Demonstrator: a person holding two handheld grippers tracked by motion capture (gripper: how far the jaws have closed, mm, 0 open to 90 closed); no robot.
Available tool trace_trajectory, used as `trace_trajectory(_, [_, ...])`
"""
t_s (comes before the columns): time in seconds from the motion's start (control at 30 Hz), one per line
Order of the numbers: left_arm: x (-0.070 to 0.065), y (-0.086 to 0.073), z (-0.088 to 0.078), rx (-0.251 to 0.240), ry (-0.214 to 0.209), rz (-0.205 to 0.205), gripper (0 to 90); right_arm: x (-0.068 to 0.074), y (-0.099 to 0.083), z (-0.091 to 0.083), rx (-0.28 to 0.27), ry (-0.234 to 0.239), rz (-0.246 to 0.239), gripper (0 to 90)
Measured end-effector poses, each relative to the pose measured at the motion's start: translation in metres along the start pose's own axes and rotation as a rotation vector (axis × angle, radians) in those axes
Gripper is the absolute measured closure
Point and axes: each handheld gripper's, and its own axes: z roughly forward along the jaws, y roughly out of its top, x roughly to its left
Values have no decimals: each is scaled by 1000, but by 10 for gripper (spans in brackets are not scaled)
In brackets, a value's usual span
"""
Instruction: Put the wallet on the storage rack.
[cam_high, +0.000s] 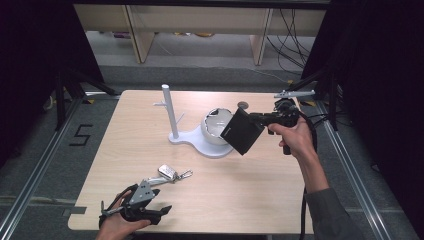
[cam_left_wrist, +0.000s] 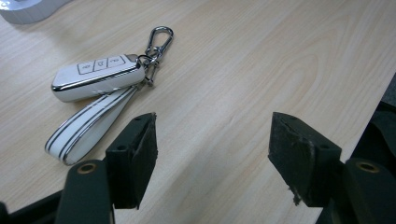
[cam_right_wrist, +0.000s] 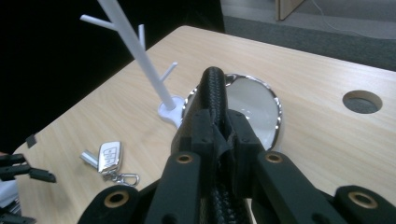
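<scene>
My right gripper (cam_high: 250, 120) is clamped on the edge of a flat black textured wallet (cam_high: 242, 131), lifted edge-on over the white stand's bowl (cam_high: 216, 131) so it can drop in cleanly. My left gripper (cam_left_wrist: 212, 154) stands spread and empty, with the white key fob with striped strap (cam_left_wrist: 95, 77) lying just ahead on the table, beside its near jaw.

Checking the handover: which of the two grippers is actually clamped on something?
The right gripper, raised over the white bowl, jaws clamped on a black wallet. The left gripper stands open beside the key fob, gripping nothing.
</scene>
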Motion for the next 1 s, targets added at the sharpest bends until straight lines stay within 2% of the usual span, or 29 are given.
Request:
trace_trajectory(0.03, [2,0,-1,0,1,9,322,-2,2,2,-1,-8,7,838])
trace_trajectory(0.07, [2,-1,-1,-4,4,-7,319,-3,4,3,0,-9,28,838])
trace_trajectory(0.13, [4,-1,-1,6,7,-1,317,-9,7,6,-3,-31,16,838])
trace_trajectory(0.2, [3,-3,0,-4,0,-15,317,-10,10,9,1,-38,40,838])
trace_trajectory(0.3, [3,-3,0,-2,-7,-17,316,-16,18,13,-10,-59,30,838])
trace_trajectory(0.33, [3,-3,0,-4,-6,-19,316,-16,20,14,-10,-60,51,838])
trace_trajectory(0.37, [3,-3,0,-4,1,-30,315,-17,22,16,-11,-64,54,838])
trace_trajectory(0.4, [3,-3,0,-7,-6,-25,314,-19,25,19,-10,-80,49,838])
trace_trajectory(0.43, [4,-3,0,-12,-9,-25,314,-20,26,21,-5,-84,68,838])
trace_trajectory(0.47, [5,-3,0,-3,3,-19,313,-22,28,23,-1,-89,65,838])
trace_trajectory(0.57, [5,-4,-1,-6,-4,-29,310,-27,32,32,10,-116,63,837])
trace_trajectory(0.6, [5,-4,-2,-5,-3,-31,309,-26,33,34,11,-126,84,838])
trace_trajectory(0.7, [6,-4,-3,-8,-1,-39,307,-31,36,41,8,-134,87,838])
trace_trajectory(0.77, [7,-5,-3,-13,0,-38,306,-32,38,47,10,-141,110,838])
trace_trajectory(0.8, [7,-5,-2,-14,1,-40,306,-34,38,48,11,-154,88,838])
trace_trajectory(0.83, [8,-6,-2,-8,-3,-34,305,-34,39,53,15,-159,121,838])
trace_trajectory(0.9, [8,-6,-3,-5,-3,-35,304,-37,40,56,16,-171,118,838])
trace_trajectory(0.93, [8,-6,-3,-6,0,-40,304,-36,40,59,11,-159,156,838])
trace_trajectory(0.97, [7,-7,-2,-8,3,-45,304,-40,41,62,6,-162,134,838])
trace_trajectory(1.0, [7,-7,-2,-8,1,-46,304,-39,41,64,10,-168,138,838])
